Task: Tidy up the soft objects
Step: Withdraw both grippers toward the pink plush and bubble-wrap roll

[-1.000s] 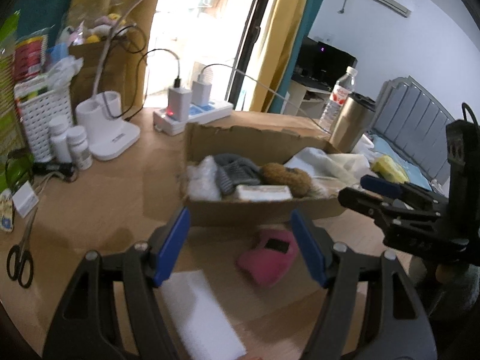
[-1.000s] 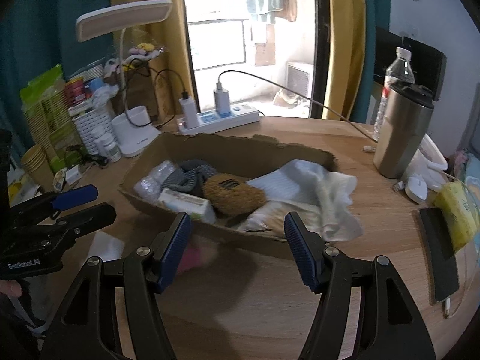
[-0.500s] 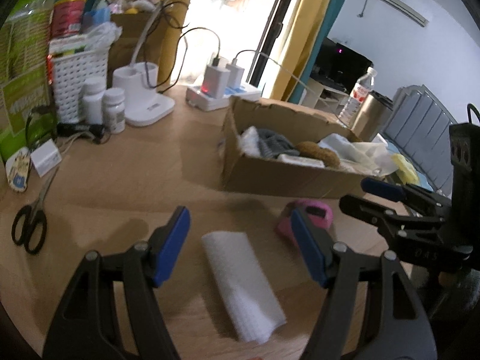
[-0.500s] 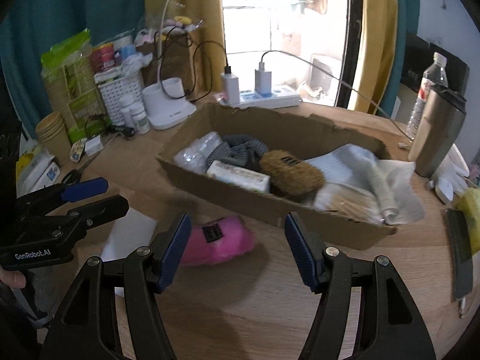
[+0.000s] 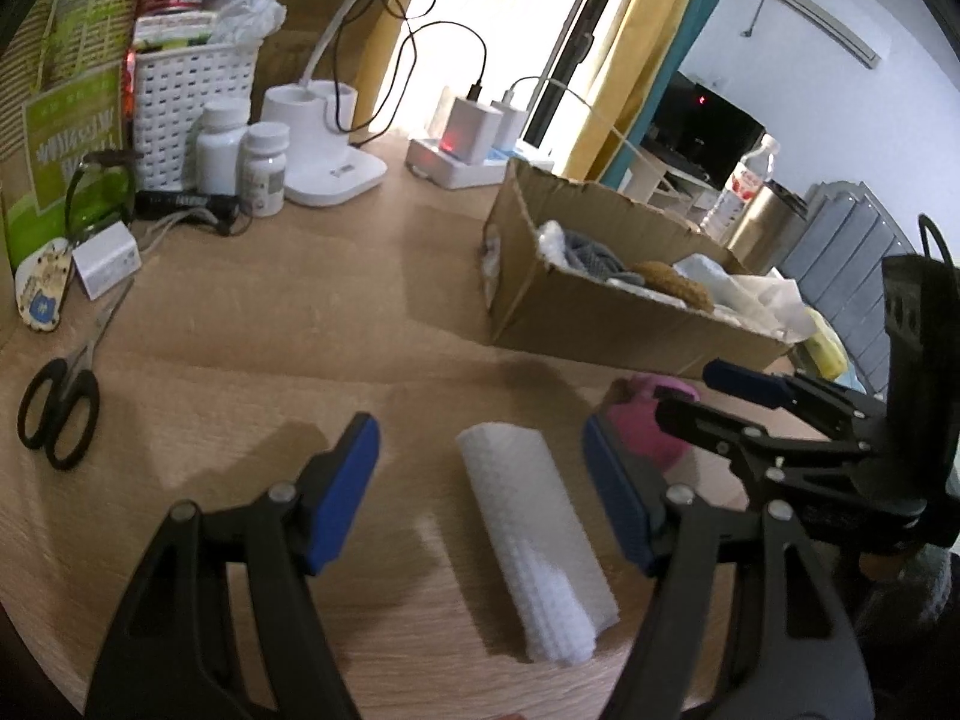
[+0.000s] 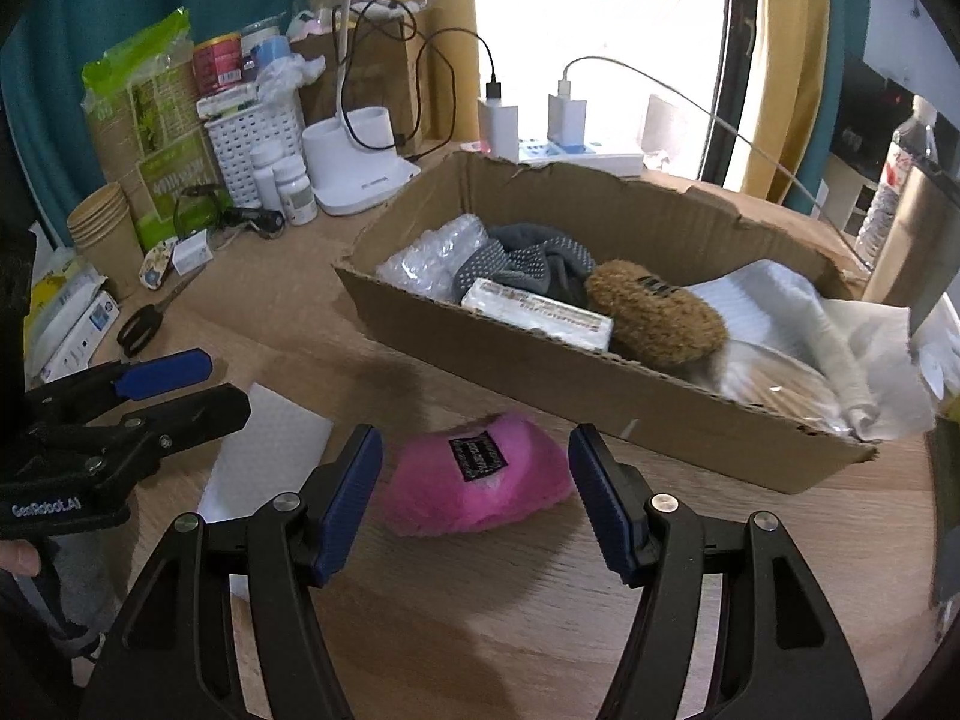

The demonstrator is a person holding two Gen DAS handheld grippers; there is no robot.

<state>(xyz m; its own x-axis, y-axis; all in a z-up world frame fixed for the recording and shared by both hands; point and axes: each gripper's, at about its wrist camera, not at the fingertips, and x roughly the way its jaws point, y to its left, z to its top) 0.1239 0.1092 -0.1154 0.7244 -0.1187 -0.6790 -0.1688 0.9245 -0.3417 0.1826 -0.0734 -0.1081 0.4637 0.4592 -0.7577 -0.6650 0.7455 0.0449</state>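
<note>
A folded white foam sheet (image 5: 534, 531) lies on the wooden table between the fingers of my open, empty left gripper (image 5: 483, 480); it also shows in the right wrist view (image 6: 264, 456). A pink fluffy pouch (image 6: 477, 480) with a black label lies just in front of my open, empty right gripper (image 6: 474, 480), between its fingertips; the left wrist view shows it partly hidden (image 5: 645, 420). A cardboard box (image 6: 600, 372) behind it holds bubble wrap, grey socks, a brown fluffy pouch and white cloth. The box shows in the left wrist view (image 5: 600, 324).
Black scissors (image 5: 60, 402) lie at the left. Pill bottles (image 5: 264, 174), a white basket (image 5: 186, 102), a lamp base (image 5: 330, 144) and a power strip (image 5: 468, 156) stand at the back. A steel tumbler (image 5: 762, 222) stands beyond the box.
Both grippers have swung left and lowered toward the table. The foam sheet now sits between my left fingers, and the pink pouch between my right fingers. Both stayed open.
</note>
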